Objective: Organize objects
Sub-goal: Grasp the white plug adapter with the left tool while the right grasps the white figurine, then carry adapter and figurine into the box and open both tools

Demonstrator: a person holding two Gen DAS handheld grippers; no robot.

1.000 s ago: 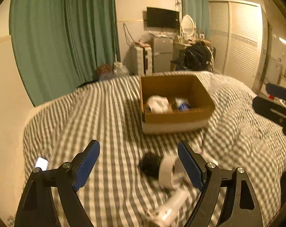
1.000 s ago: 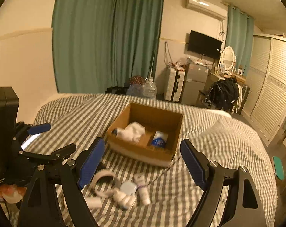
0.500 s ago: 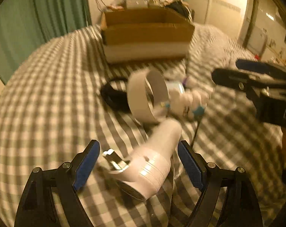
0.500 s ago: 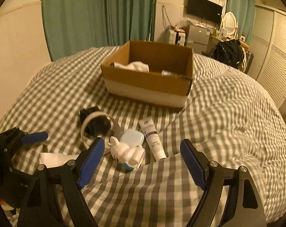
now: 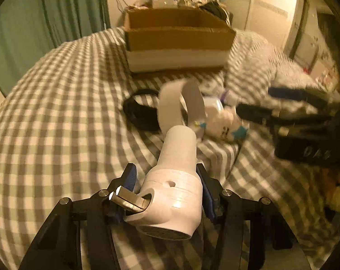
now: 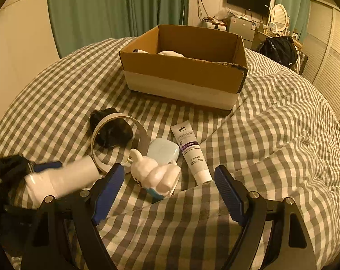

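- Left tongs (image 5: 166, 189) are closing around the white hair dryer (image 5: 176, 180) lying on the checked bed (image 5: 57, 123); its fat body sits between the pads, and I can't tell whether they press yet.
- I want the squeeze square on the body, not the metal plug, so it won't roll when lifted.
- Right tongs (image 6: 170, 184) hang wide open, empty, just above the white figurine (image 6: 155, 175).
- Cardboard box (image 6: 183, 76) waits beyond, at the far side.
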